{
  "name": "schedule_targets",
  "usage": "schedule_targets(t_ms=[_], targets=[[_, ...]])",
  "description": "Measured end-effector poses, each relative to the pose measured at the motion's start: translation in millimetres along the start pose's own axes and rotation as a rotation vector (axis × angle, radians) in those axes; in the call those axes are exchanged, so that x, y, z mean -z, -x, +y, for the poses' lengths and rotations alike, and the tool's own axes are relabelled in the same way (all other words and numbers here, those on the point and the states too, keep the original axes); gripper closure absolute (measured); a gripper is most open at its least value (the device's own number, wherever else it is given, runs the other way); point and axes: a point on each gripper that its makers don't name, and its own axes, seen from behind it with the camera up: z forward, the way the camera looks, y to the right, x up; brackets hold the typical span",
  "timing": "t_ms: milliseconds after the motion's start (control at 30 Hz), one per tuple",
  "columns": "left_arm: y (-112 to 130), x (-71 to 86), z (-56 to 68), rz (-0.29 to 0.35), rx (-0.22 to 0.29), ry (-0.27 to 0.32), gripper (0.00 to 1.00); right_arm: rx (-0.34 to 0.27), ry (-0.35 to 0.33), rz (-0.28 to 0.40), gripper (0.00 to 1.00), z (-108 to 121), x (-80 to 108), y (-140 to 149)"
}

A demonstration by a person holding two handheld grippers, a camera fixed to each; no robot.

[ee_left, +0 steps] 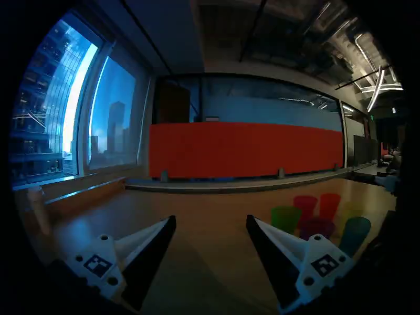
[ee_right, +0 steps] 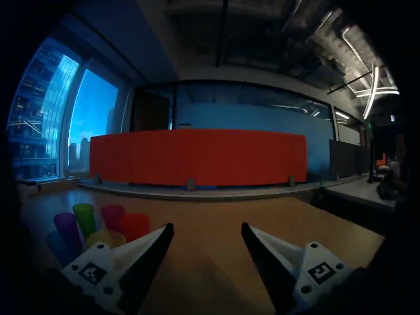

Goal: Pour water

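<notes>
1. Your left gripper point(ee_left: 210, 218) is spread apart and empty; the cluster of coloured translucent plastic cups point(ee_left: 316, 227) stands upright ahead to its right.
2. Your right gripper point(ee_right: 206, 226), likewise apart and empty, has that cluster point(ee_right: 112, 218) ahead to its left; neither looks clearly nearer.

The cups point(ee_left: 307, 210) are partly hidden behind a finger point(ee_left: 286, 252) of the left gripper point(ee_left: 211, 220), and likewise behind the right gripper point(ee_right: 206, 227) (contents too dim to judge).

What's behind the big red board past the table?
Above the red board you can see a glass partition with a pale blue wall showing through it. Anything lower down behind the board is covered, so it cannot be seen.
</notes>
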Motion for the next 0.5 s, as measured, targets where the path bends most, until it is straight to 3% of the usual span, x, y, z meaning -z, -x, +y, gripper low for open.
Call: schedule_targets(t_ms=[300,500], targets=[[-21.3,-1.8,-7.1,-0.014,0.04,-0.014,0.01,0.021,-0.017,0.0,0.0,-4.5,0.4,-30.0],[-49.6,-5.6,-8.2,-0.024,0.056,-0.001,0.01,0.028,-0.038,-0.019,0.0,-9.6,-1.3,-56.1]])
